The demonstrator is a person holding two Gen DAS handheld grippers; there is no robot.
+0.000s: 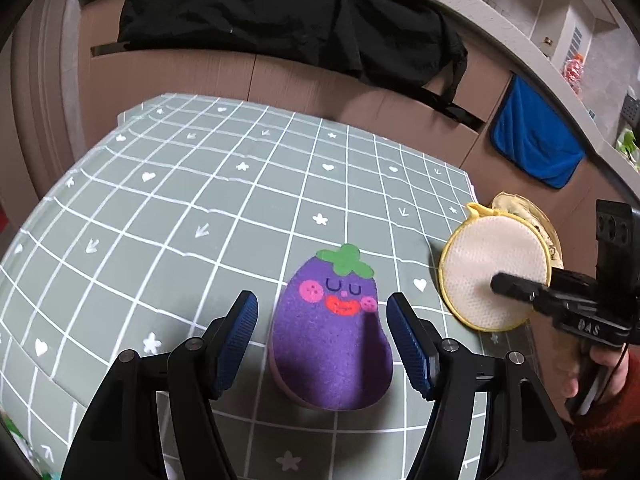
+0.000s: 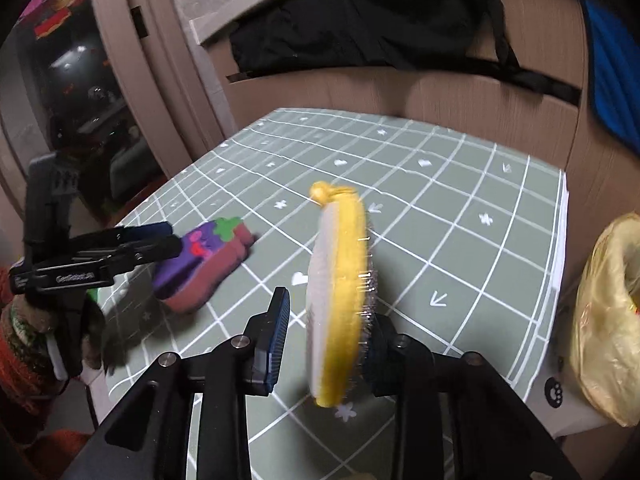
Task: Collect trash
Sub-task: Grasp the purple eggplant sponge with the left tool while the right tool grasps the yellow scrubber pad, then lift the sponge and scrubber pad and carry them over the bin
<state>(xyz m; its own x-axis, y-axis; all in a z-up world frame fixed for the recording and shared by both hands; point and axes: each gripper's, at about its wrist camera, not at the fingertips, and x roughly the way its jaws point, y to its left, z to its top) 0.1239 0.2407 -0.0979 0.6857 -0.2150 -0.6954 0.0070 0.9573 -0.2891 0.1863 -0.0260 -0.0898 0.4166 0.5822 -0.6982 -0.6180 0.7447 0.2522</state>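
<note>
Right gripper clamped on the round yellow-rimmed scrubber, held edge-on above the desk — light, squashy, best pinched mid-disc. Left gripper spread wide around the eggplant sponge — soft too.

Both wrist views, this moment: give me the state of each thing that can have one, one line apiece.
Left gripper: open, fingers either side of the eggplant sponge, not pressing it.
Right gripper: shut on the round scrubber.
Eggplant sponge: lying on the table, face up.
Round scrubber: held on edge, off the table.
Yellow bag: open at the top, beside the table edge.
Blue cloth: hanging.
</note>
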